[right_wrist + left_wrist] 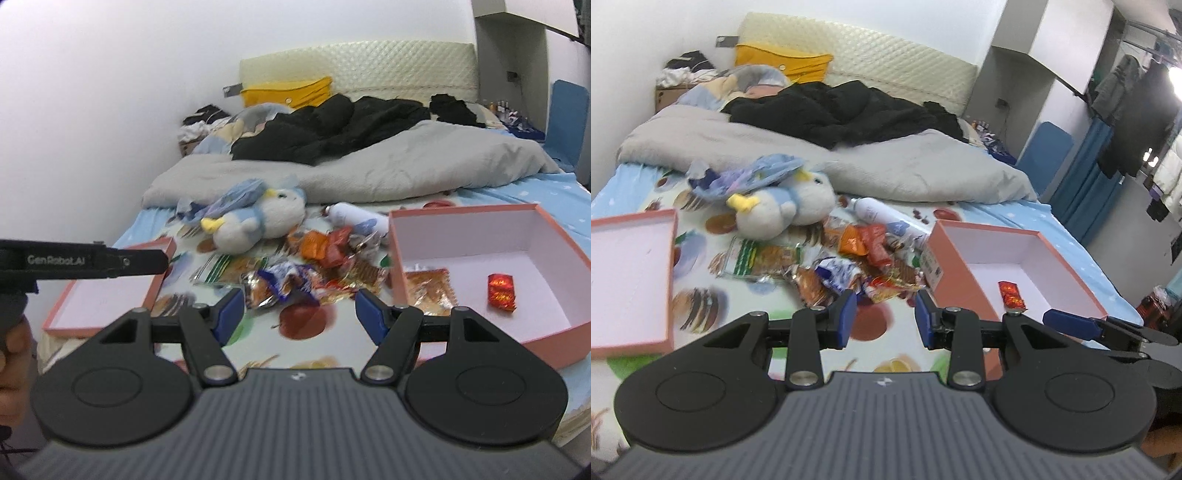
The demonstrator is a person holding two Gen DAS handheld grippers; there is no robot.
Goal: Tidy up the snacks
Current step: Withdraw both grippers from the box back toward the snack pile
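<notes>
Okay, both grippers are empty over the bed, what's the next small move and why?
Probably ease the right gripper forward and down onto the nearest wrapper in the snack pile. Its jaws stand open with nothing between them, and the pink box beside the pile holds only two snacks.

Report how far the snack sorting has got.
Done: a red foil-wrapped snack and an orange crinkled packet lie inside the deep pink cardboard box. In hand: nothing; the left tool and right tool are open and empty. Left: the loose wrapper pile on the bedsheet.
</notes>
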